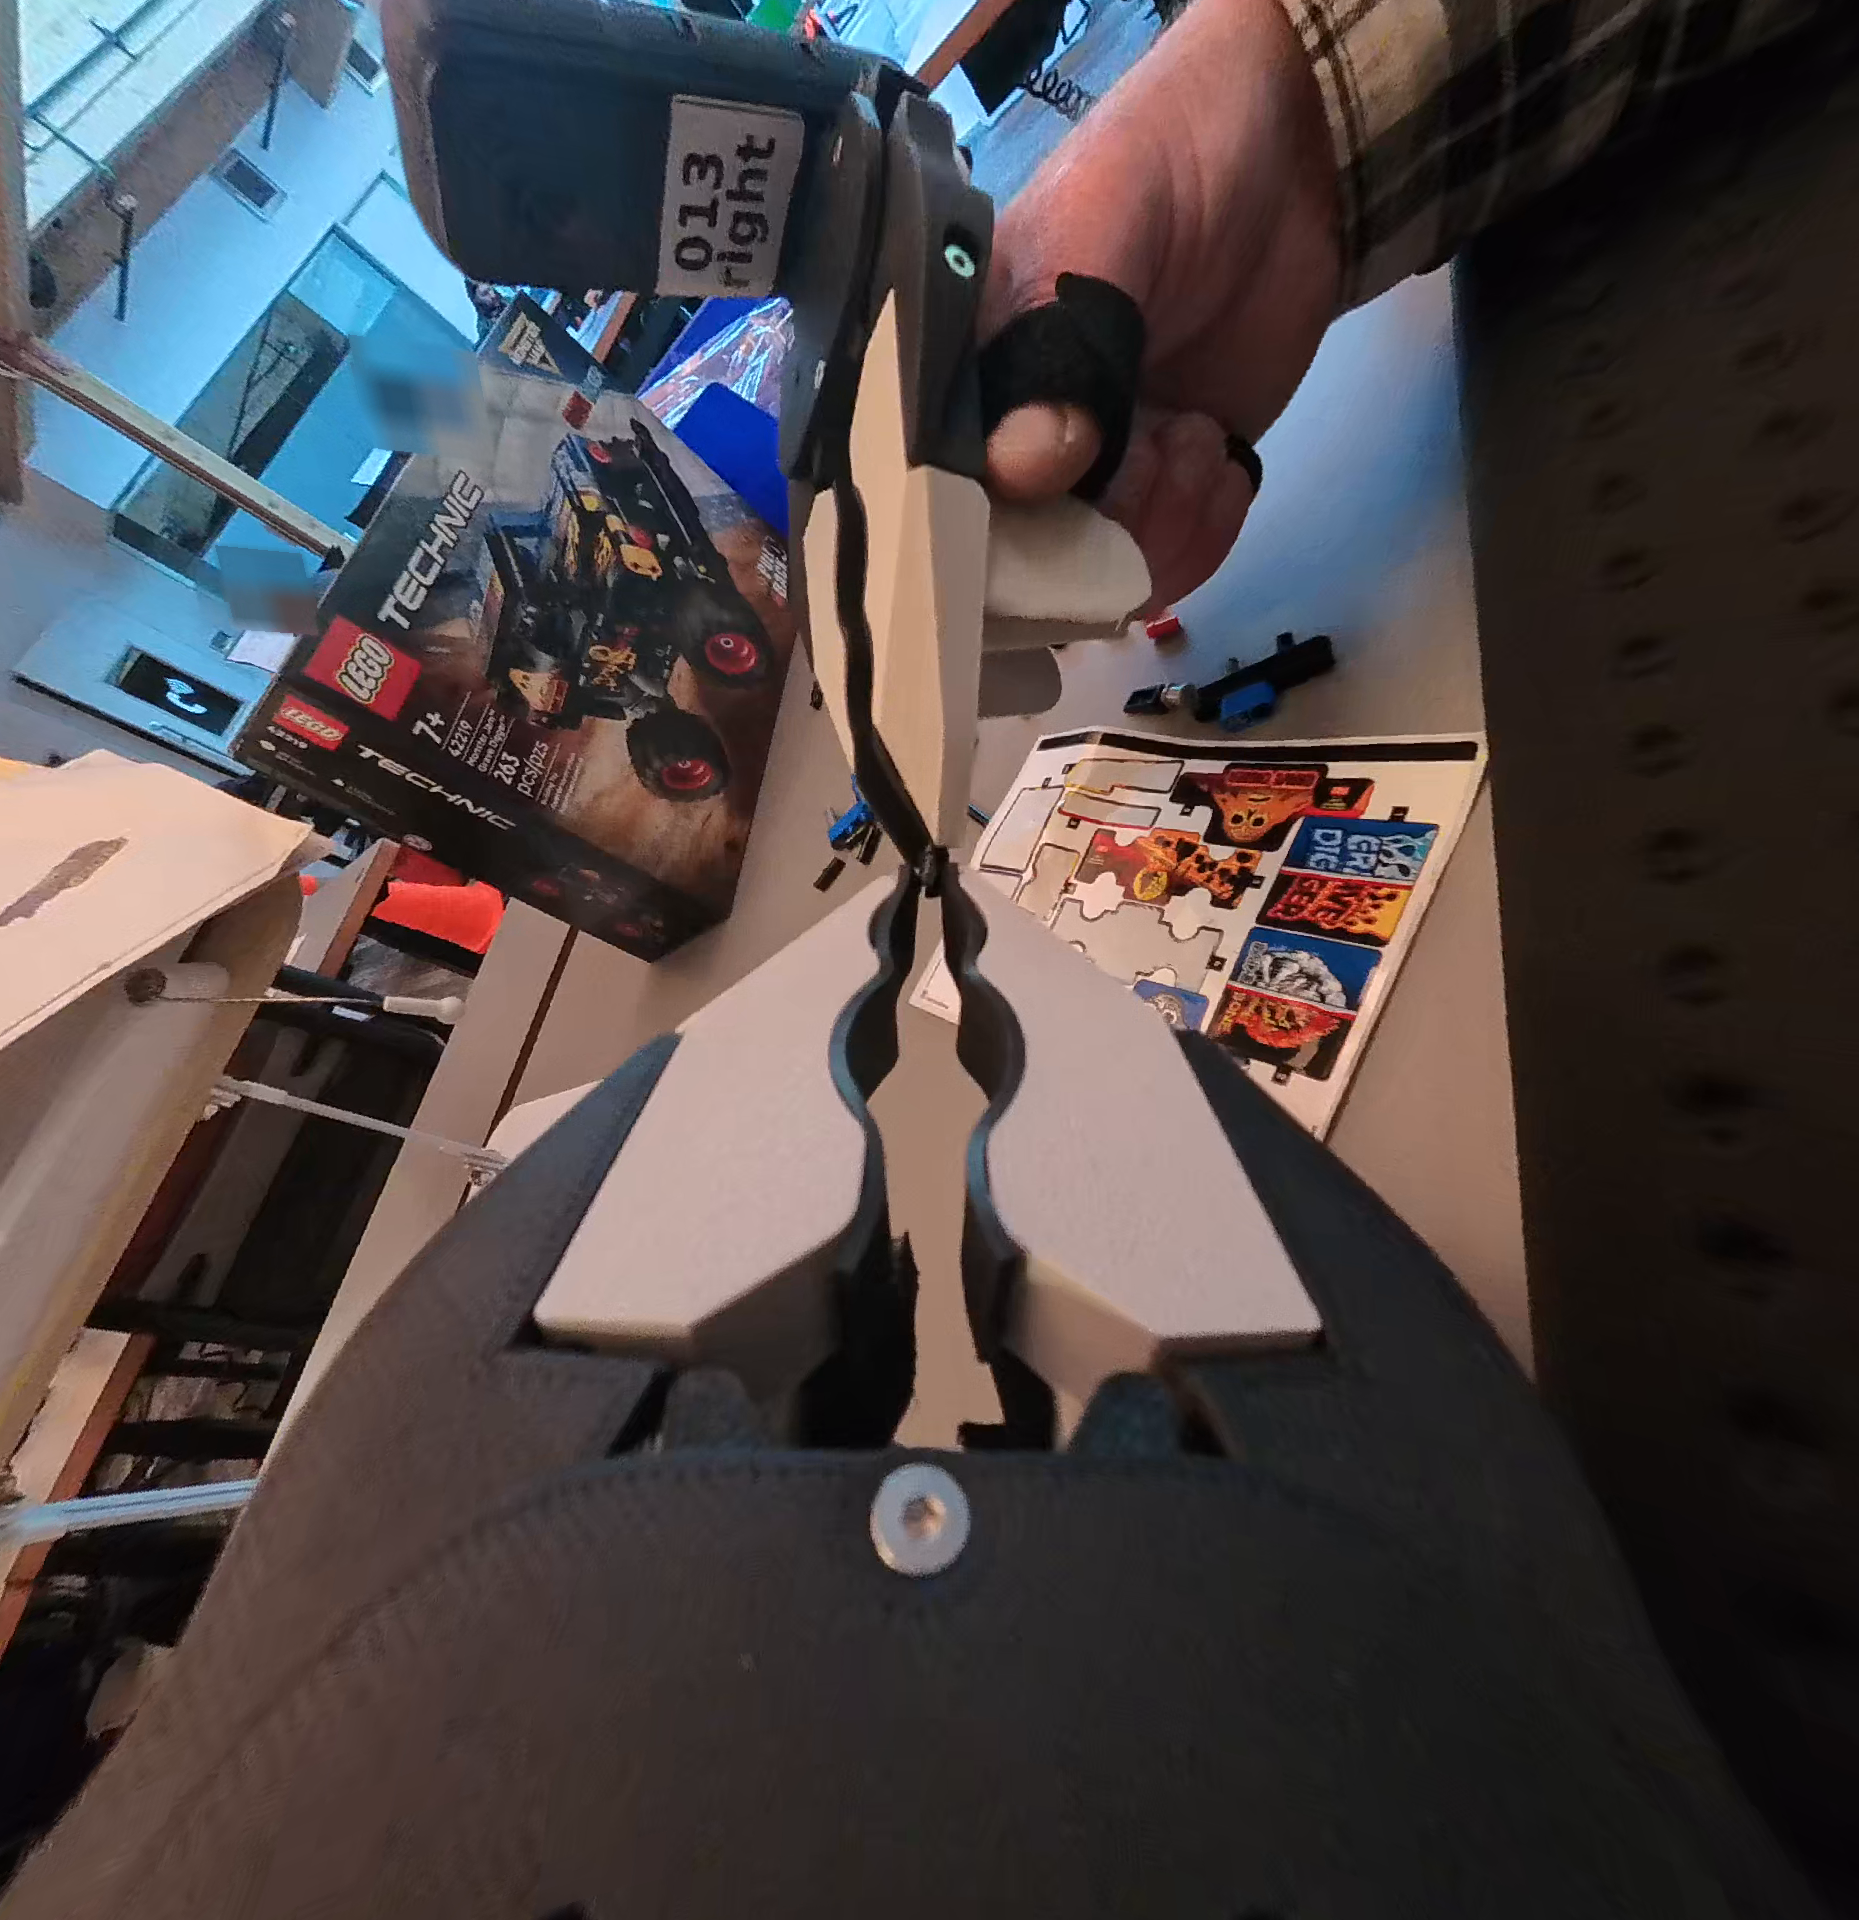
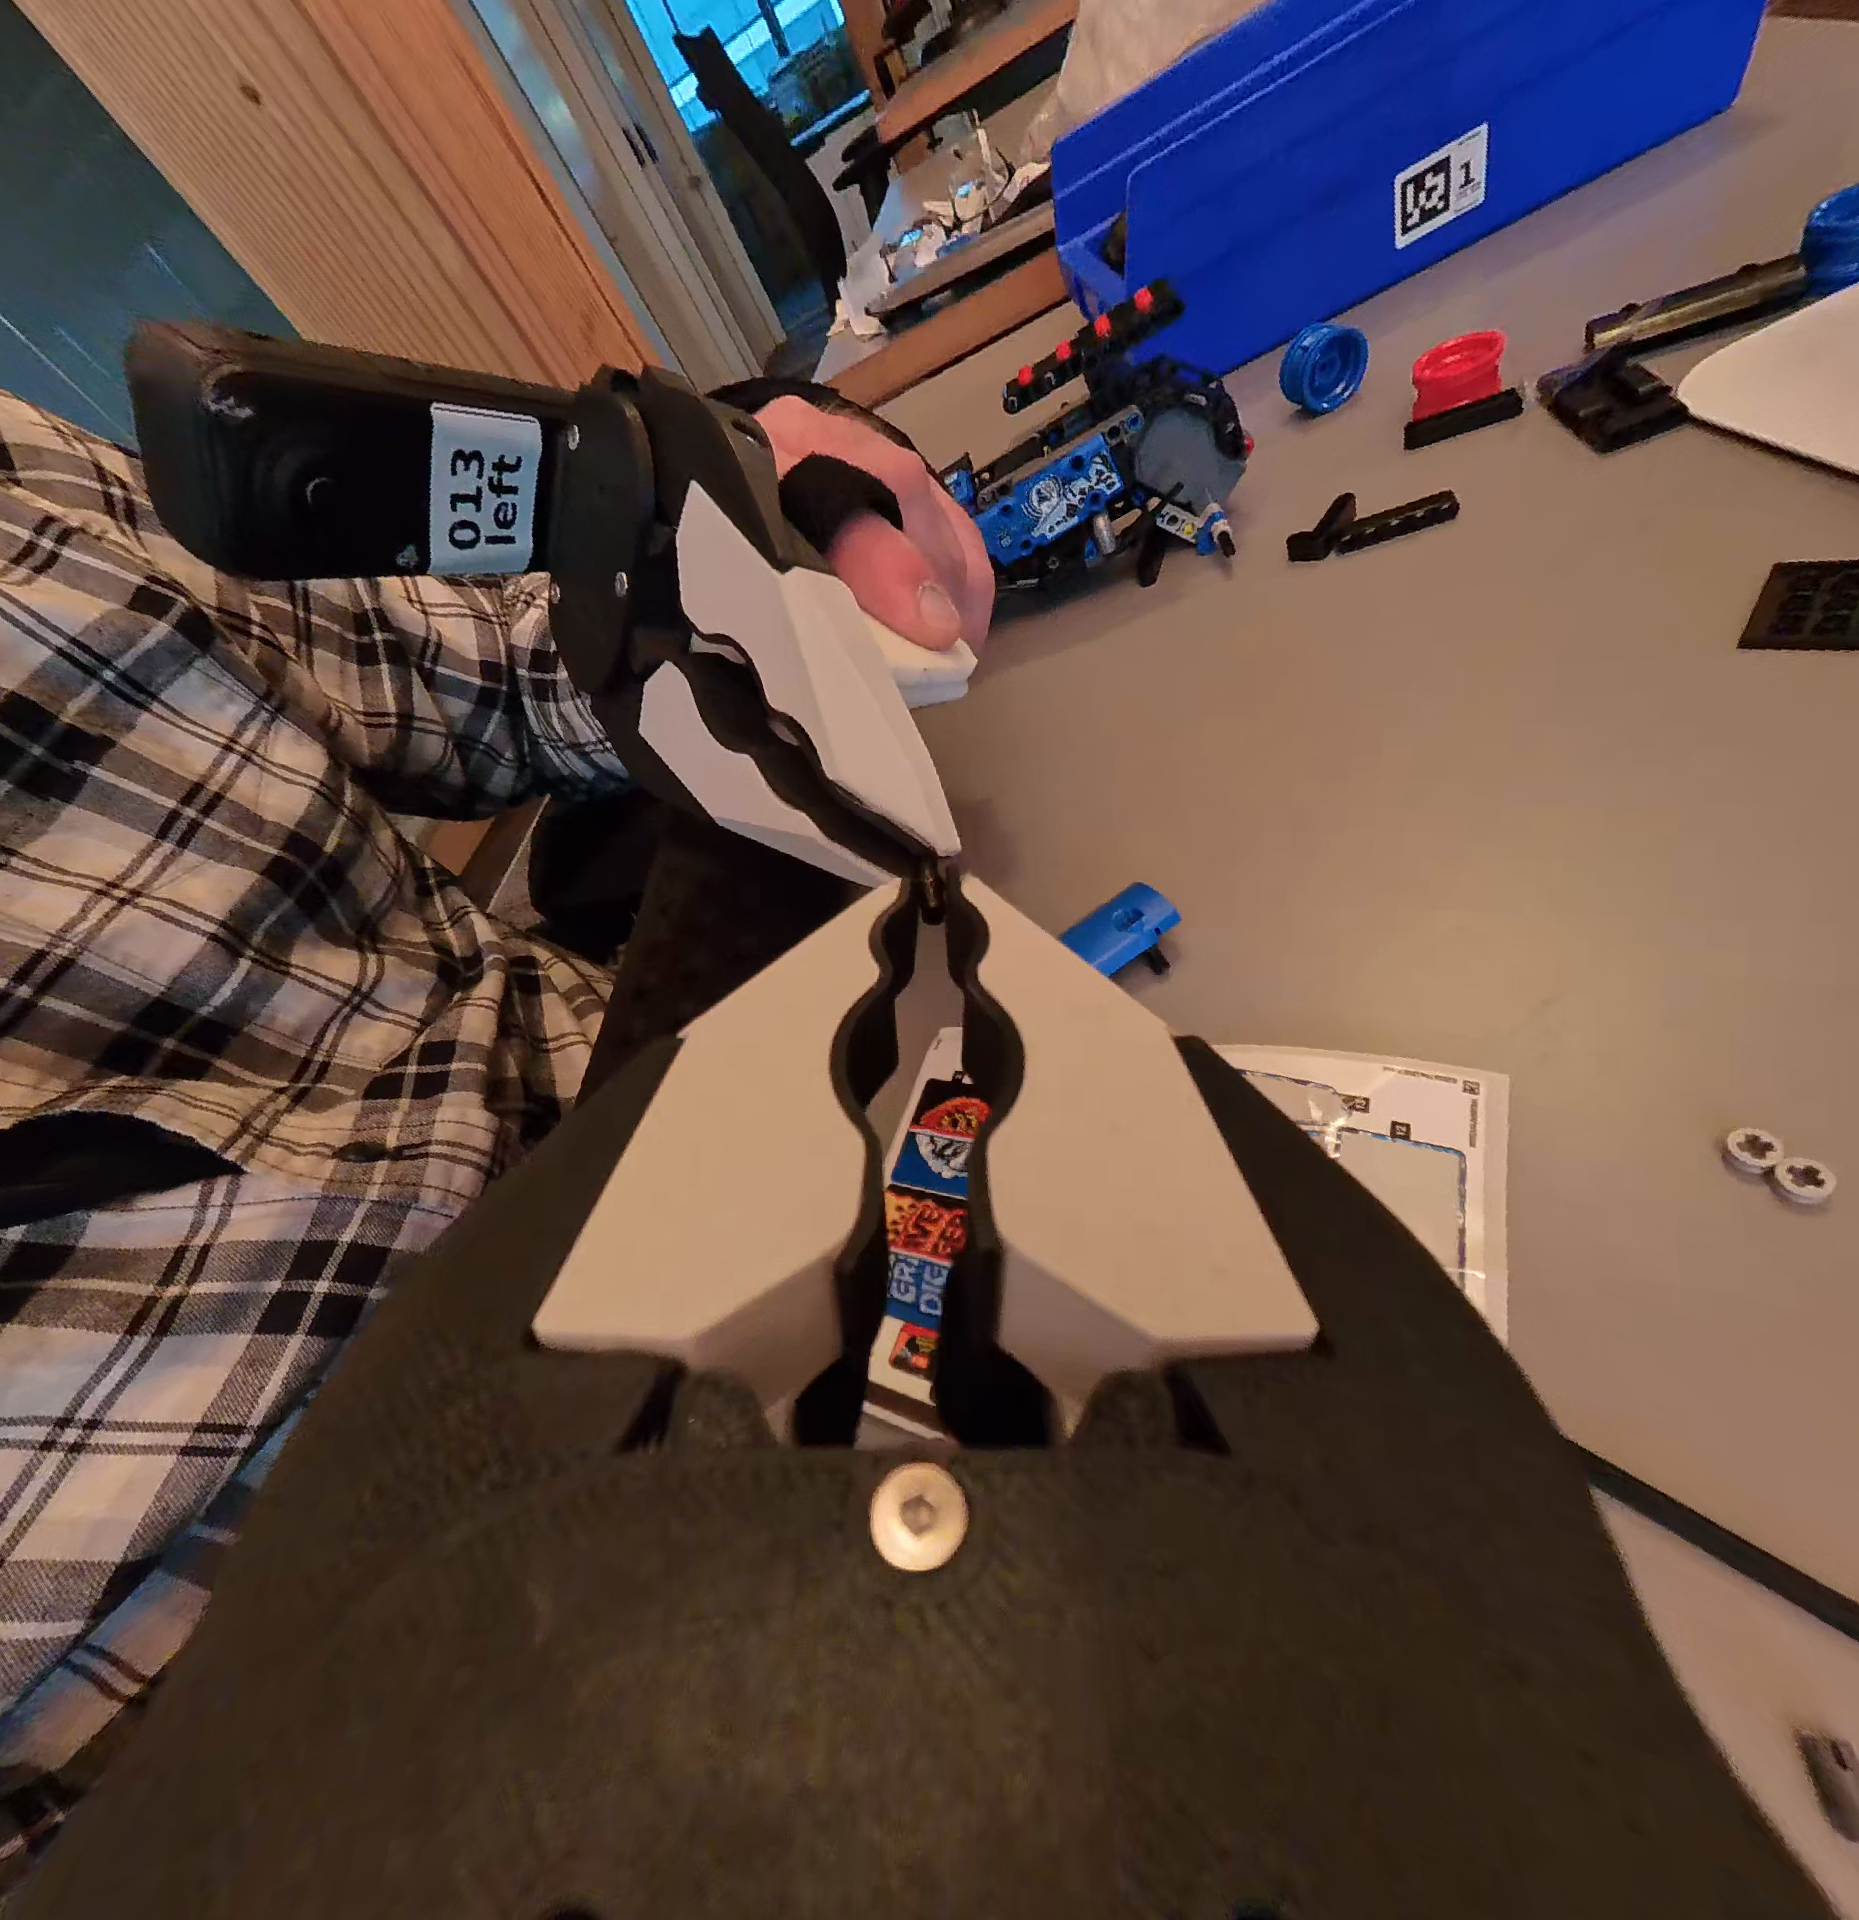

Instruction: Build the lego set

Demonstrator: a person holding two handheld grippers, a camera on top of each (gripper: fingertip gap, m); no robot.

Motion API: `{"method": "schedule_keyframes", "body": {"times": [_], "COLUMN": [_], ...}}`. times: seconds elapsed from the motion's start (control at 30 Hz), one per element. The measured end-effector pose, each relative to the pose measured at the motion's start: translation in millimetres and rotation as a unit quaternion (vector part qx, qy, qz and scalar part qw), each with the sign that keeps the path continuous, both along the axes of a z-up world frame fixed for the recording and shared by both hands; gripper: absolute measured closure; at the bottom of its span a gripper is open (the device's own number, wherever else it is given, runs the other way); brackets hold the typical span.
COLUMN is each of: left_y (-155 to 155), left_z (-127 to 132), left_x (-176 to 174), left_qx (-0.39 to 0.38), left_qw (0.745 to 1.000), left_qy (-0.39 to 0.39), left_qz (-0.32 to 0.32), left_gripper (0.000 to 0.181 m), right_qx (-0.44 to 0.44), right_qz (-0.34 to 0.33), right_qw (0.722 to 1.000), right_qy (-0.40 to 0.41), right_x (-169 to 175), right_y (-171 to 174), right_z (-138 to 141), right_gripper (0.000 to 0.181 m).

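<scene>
My left gripper (image 1: 930,891) and my right gripper (image 2: 935,902) meet tip to tip above the grey table (image 2: 1424,831). Both are shut on one small black Lego piece (image 1: 933,868), each at one end; it also shows in the right wrist view (image 2: 935,883). The piece is mostly hidden by the fingertips. The right gripper (image 1: 930,836) comes down from above in the left wrist view. The left gripper (image 2: 940,847) comes in from the left in the right wrist view. A partly built blue and black Lego chassis (image 2: 1101,478) stands farther back on the table.
A sticker sheet (image 1: 1216,904) lies under the grippers. The Lego box (image 1: 551,675) stands at the left. A blue bin (image 2: 1372,156), a blue wheel hub (image 2: 1320,366), a red hub (image 2: 1457,374), a black beam (image 2: 1372,525), a blue piece (image 2: 1122,925) and two grey round pieces (image 2: 1777,1164) lie around. The tips of both grippers are at nearly the same place. The red hub (image 2: 1457,374) is about 30 cm from both grippers' fingertips.
</scene>
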State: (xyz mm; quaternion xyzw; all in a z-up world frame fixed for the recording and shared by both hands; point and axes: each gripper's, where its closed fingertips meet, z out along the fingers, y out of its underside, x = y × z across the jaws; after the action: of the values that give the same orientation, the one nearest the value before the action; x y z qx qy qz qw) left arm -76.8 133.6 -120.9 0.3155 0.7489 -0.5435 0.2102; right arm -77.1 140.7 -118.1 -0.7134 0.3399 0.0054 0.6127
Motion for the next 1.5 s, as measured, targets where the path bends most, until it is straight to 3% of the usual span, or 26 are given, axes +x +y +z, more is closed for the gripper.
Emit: {"method": "schedule_keyframes", "body": {"times": [0.4, 0.47, 0.6, 0.67, 0.8, 0.9, 1.07, 1.17, 1.3, 1.5], "left_y": [-3, -3, 7, 15, 19, 21, 19, 12, -1, -3], "left_z": [4, -1, -42, -60, -76, -87, -86, -72, -14, 24], "left_x": [0, 8, 25, 27, 21, 23, 23, 26, 17, 10], "left_qx": [-0.004, 0.022, 0.166, 0.226, 0.274, 0.298, 0.29, 0.242, 0.104, 0.008], "left_qw": [1.0, 0.998, 0.97, 0.95, 0.931, 0.923, 0.923, 0.932, 0.947, 0.906], "left_qy": [0.021, 0.048, 0.159, 0.186, 0.21, 0.204, 0.216, 0.24, 0.299, 0.423], "left_qz": [0.012, 0.028, 0.082, 0.107, 0.119, 0.132, 0.134, 0.126, 0.056, -0.025], "left_gripper": [0.177, 0.156, 0.107, 0.101, 0.104, 0.116, 0.122, 0.123, 0.123, 0.123], "right_qx": [0.005, -0.006, -0.042, -0.049, -0.057, -0.059, -0.065, -0.063, -0.051, -0.04], "right_qz": [-0.006, -0.014, -0.022, -0.025, -0.026, -0.025, -0.025, -0.029, -0.041, -0.055], "right_qw": [1.0, 1.0, 0.999, 0.998, 0.998, 0.998, 0.998, 0.998, 0.997, 0.991], "right_qy": [-0.012, -0.013, -0.009, -0.007, -0.005, -0.003, -0.003, -0.013, -0.044, -0.112], "right_x": [2, 5, 8, 9, 11, 11, 11, 11, 11, 8], "right_y": [-1, -3, -5, -6, -7, -7, -6, -7, -9, -5], "right_z": [5, 3, -9, -12, -16, -17, -19, -14, 1, 30], "right_gripper": [0.178, 0.178, 0.179, 0.178, 0.178, 0.178, 0.178, 0.179, 0.178, 0.178]}}
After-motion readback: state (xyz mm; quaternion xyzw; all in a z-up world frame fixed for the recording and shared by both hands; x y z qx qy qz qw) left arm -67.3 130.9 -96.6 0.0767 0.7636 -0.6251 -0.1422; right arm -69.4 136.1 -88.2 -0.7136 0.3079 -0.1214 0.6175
